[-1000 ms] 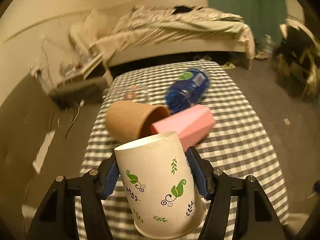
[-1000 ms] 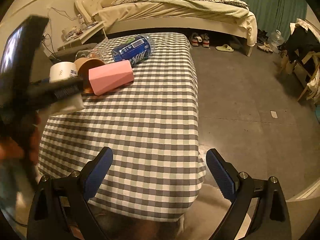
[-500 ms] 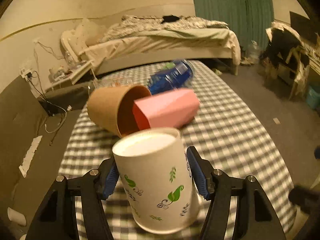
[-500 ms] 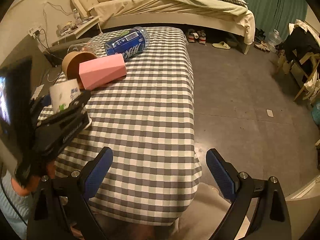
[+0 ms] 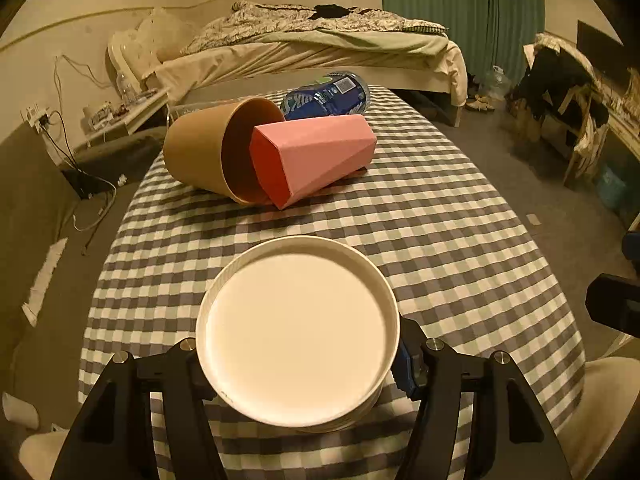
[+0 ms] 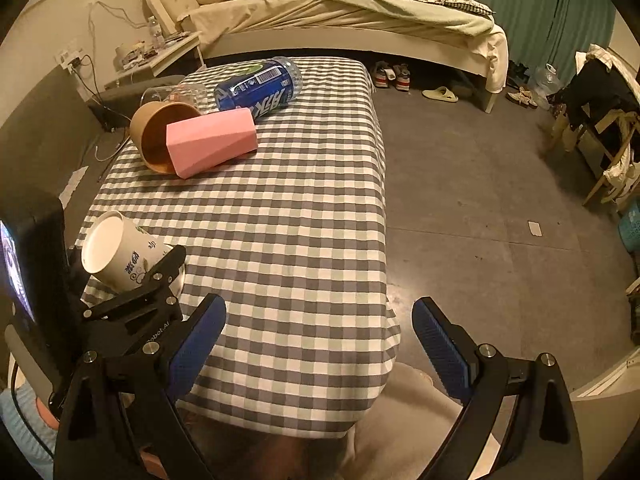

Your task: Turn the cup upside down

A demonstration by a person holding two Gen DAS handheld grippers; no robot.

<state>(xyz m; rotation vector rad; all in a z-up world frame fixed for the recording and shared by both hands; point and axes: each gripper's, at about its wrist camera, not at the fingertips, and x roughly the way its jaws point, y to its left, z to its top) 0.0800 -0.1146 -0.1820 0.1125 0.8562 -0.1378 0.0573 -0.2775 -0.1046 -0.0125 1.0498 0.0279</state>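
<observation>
A white paper cup (image 5: 298, 332) with green leaf prints is held in my left gripper (image 5: 298, 364), whose jaws are shut on its sides. The cup's flat white base faces the left wrist camera and its mouth points down toward the checked tablecloth (image 5: 440, 240). In the right wrist view the same cup (image 6: 120, 258) sits tilted in the left gripper (image 6: 132, 280) at the table's near left corner. My right gripper (image 6: 320, 344) is open and empty, above the table's near edge.
A brown paper cup (image 5: 212, 152) lies on its side with a pink faceted cup (image 5: 320, 156) in front of its mouth. A blue bottle (image 5: 328, 96) lies behind them, and a clear glass (image 6: 180, 94) beside it. A bed (image 6: 340, 12) and bare floor (image 6: 480, 200) lie beyond.
The left gripper has turned the cup so its base now faces the camera, and has moved toward the table's near left corner. The right gripper has stayed open and nearly still.
</observation>
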